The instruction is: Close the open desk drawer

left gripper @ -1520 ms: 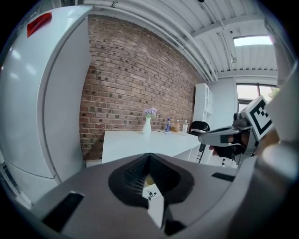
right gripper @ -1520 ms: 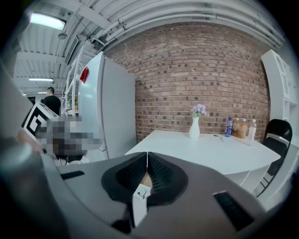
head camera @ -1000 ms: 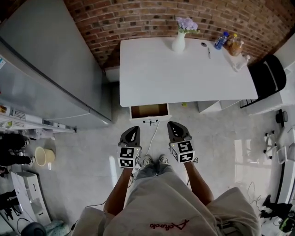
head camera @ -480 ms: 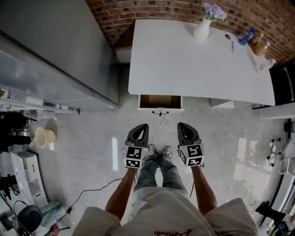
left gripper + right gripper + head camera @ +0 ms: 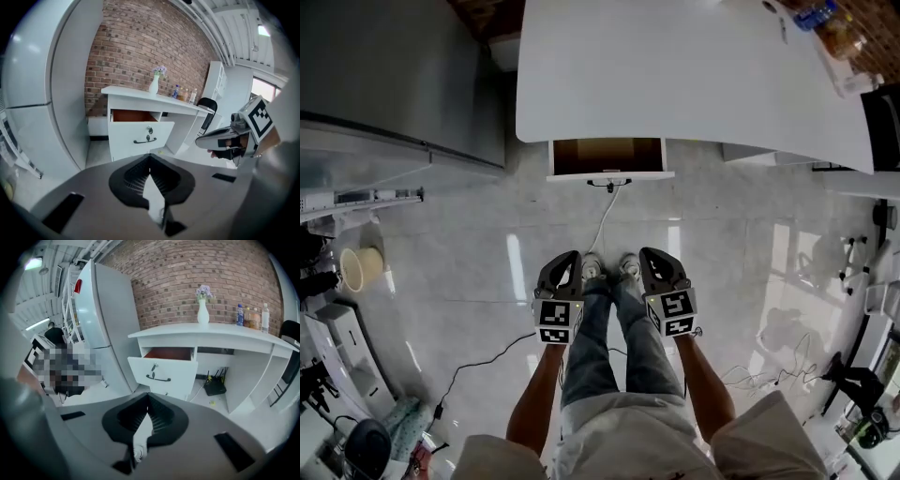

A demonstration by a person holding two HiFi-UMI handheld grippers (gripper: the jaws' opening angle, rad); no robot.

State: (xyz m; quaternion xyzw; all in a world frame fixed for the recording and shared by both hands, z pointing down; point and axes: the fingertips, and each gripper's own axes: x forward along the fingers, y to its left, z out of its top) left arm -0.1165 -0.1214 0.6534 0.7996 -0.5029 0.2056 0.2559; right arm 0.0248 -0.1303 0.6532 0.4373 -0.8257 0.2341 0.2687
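Drawer point(image 5: 610, 157) (open) lies well ahead of left tongs point(image 5: 566, 261) and right tongs point(image 5: 652, 258) — untouched.

In the head view the bench point(image 5: 675, 75) runs off the top edge, and its top hides the back of the drawer point(image 5: 609, 157). Labels on the bottles point(image 5: 265, 318) are too small to read.

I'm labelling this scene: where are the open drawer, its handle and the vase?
open drawer point(image 5: 609, 156): head view, brown inside.
drawer handle point(image 5: 158, 378): right gripper view, bar's middle.
vase point(image 5: 202, 314): right gripper view, white body.
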